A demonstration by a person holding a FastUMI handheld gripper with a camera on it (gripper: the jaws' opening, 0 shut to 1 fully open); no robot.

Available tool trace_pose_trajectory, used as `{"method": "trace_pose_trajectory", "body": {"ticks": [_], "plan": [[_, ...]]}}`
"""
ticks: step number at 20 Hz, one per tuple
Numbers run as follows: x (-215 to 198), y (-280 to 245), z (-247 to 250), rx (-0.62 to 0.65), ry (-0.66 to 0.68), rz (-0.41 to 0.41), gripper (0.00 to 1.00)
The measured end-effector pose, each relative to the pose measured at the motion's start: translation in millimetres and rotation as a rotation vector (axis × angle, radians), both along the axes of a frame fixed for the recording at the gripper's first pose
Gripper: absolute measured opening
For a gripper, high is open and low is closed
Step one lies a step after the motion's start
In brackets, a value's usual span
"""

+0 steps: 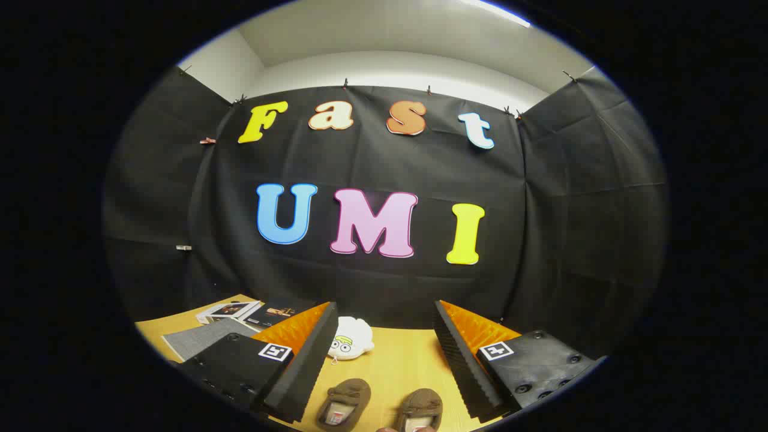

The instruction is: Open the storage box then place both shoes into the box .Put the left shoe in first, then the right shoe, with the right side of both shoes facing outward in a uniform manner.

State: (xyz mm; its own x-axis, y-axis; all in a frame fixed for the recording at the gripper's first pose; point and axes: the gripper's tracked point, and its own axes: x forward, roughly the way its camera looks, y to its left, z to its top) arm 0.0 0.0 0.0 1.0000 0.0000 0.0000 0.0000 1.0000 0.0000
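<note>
The gripper (pixel 384 354) is held above a wooden table (pixel 396 366), fingers spread wide apart with nothing between the pads. Two brown shoes lie on the table in the gap between the fingers, side by side and close together. The left-hand shoe (pixel 345 403) sits next to the left finger (pixel 306 366); the right-hand shoe (pixel 421 409) sits nearer the right finger (pixel 465 366). Neither finger touches a shoe. Just ahead of the shoes, near the left fingertip, a small white plush toy (pixel 351 339) rests on the table. Beyond the left finger, several printed booklets (pixel 231 312) and a grey sheet (pixel 201 339) lie flat on the tabletop.
</note>
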Motion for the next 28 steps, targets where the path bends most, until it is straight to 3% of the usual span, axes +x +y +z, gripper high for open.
{"method": "trace_pose_trajectory", "body": {"ticks": [15, 24, 28], "plan": [[-30, 28, -32, -0.009, 0.143, -0.213, 0.97], [-31, 66, -46, 0.011, 0.204, -0.134, 0.97], [-28, 63, -50, 0.007, 0.227, -0.138, 0.97]]}}
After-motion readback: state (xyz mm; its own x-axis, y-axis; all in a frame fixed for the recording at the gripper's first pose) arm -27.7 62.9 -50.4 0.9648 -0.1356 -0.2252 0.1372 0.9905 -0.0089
